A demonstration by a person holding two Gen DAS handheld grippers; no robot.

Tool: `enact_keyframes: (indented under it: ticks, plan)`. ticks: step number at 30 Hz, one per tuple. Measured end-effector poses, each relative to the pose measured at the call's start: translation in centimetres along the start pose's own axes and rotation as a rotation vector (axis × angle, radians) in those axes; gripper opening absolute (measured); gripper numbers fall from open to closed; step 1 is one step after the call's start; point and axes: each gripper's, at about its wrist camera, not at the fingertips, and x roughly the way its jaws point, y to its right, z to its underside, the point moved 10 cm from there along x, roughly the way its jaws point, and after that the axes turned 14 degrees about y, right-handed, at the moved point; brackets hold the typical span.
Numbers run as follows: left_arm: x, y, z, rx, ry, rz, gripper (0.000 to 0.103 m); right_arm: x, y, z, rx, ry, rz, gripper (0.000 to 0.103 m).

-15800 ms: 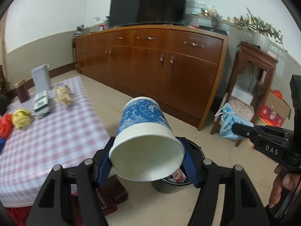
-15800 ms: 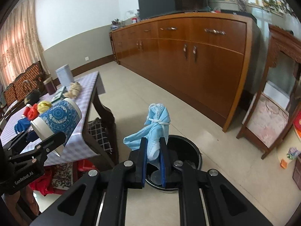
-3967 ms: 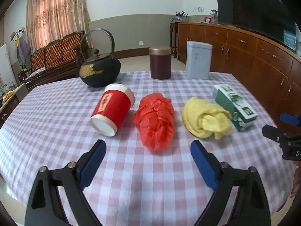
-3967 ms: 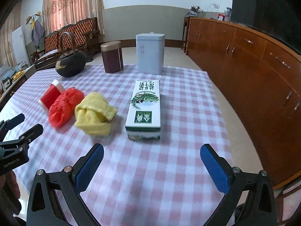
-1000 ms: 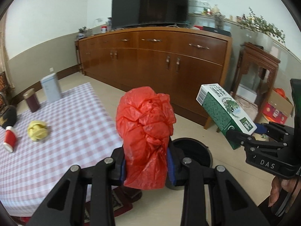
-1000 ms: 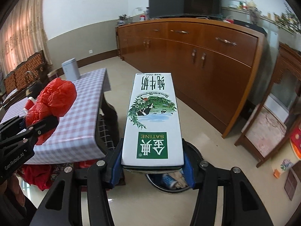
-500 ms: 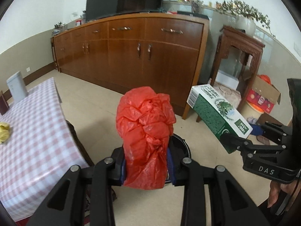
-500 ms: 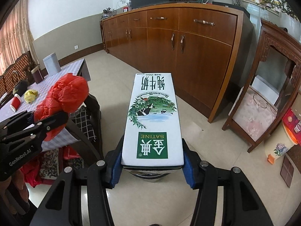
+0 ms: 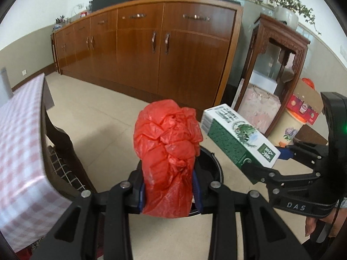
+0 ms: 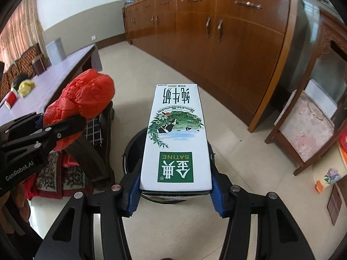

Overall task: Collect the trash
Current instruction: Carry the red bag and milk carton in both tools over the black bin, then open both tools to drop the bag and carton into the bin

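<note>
Far left, the table (image 9: 19, 147) with its pink-and-white checked cloth slides along the edge of the left wrist view. On it in the right wrist view sit a red cup (image 10: 10, 99) and a yellow crumpled wad (image 10: 26, 87), small and far off, with a pale tin (image 10: 56, 51) and a dark jar (image 10: 39, 65) behind them.

Moving in: the left tongs (image 9: 169, 189) are narrow, clamped on a red plastic bag (image 9: 168, 151). It is a crinkled, glossy bundle, knotted and folded in on itself, bulging above the blue pads and hanging a little below them. Right behind and under it is the black bin (image 9: 213, 164), round, dark rim showing on the bag's right side, standing on the beige tiled floor (image 9: 104, 117).

Next, the right tongs (image 10: 175, 186) grip a milk carton (image 10: 176, 138) by its long sides, at mid width. It is a slim white box with a green logo panel, Chinese lettering, and a printed scene of cows, leaves and water; its side face is dark green in the left wrist view. The carton points out over the bin, whose rim (image 10: 132, 149) peeks out on either side of it.

Beyond, the long brown sideboard (image 9: 164, 49), and at far right a carved wooden stand (image 9: 279, 69).
</note>
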Motion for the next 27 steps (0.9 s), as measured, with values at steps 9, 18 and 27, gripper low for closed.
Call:
enact_keyframes:
  ticks: [9, 18, 27]
  plan:
    - [5.4, 0.1, 3.6, -0.005, -0.078, 0.071, 0.039, 7.6, -0.4, 4.0, -0.140, -0.164, -0.102, 0.056]
    - [5.8, -1.5, 5.9, -0.014, -0.135, -0.042, 0.091, 9.4, 5.4, 6.8, -0.014, -0.231, 0.065, 0.103]
    - [3.7, -0.4, 5.0, 0.001, -0.110, -0.070, 0.091, 8.0, 5.5, 4.6, -0.005, -0.153, 0.092, 0.103]
